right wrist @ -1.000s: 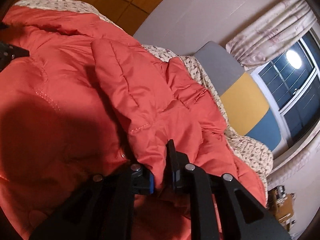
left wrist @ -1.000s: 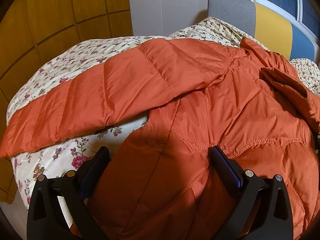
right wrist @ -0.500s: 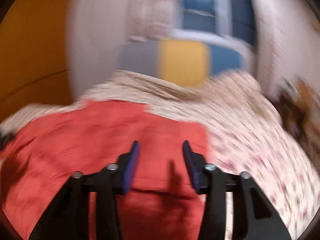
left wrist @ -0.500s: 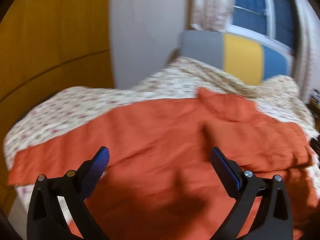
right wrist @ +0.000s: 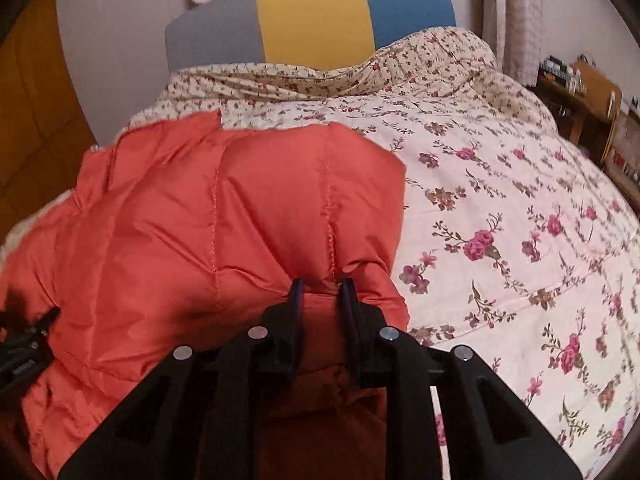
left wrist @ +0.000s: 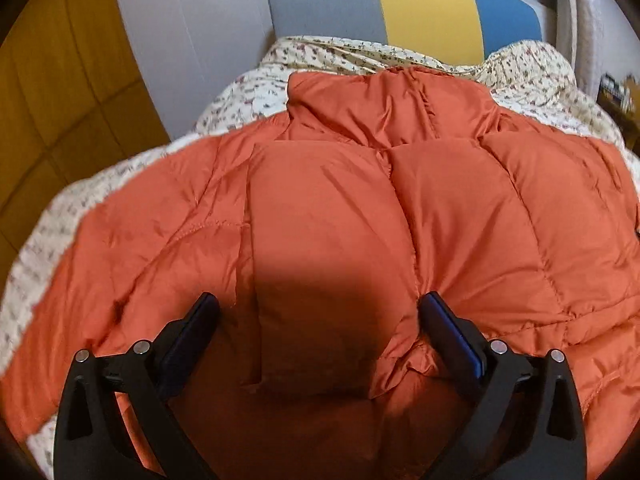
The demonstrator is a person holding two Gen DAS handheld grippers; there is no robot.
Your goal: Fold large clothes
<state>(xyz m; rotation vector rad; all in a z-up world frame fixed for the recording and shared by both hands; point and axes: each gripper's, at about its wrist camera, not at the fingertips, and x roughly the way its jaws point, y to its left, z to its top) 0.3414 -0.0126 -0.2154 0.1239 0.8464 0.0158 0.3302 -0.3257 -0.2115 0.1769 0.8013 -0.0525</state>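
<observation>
An orange quilted puffer jacket lies on the floral bedspread, collar toward the headboard, with both sleeves folded over its body. My left gripper is open, its fingers standing on either side of a folded sleeve panel at the jacket's lower middle. My right gripper is shut on a fold of the jacket at its right edge. The left gripper also shows at the far left of the right wrist view.
A grey, yellow and blue headboard stands at the far end of the bed. Wooden wall panels run along the left. A wooden bedside shelf with small items stands at the right. Bare bedspread lies right of the jacket.
Both grippers swung round to face the headboard. The right gripper let go of the lifted sleeve, opened, and has now shut on the jacket's right edge. The left gripper stayed open.
</observation>
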